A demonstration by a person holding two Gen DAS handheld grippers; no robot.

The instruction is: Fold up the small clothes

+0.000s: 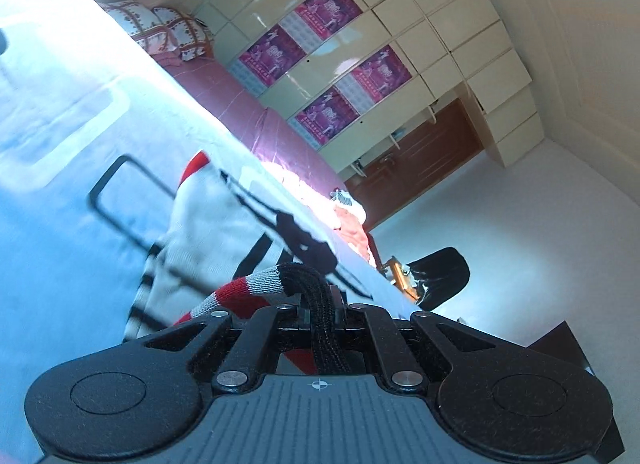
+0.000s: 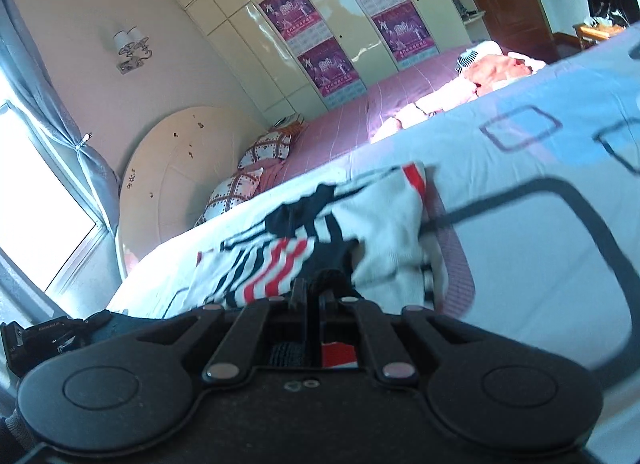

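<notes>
Left gripper (image 1: pixel 320 296): jaws pinching the sweater's (image 1: pixel 208 215) black-edged striped hem at 6 o'clock. Right gripper (image 2: pixel 314 292): jaws pinching the sweater's dark edge. Sweater lies on the blue bedspread (image 2: pixel 520 244).

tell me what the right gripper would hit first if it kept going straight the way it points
Most likely the striped garment it already grips, then the pale blue bedspread beneath; depth is hard to judge.
</notes>
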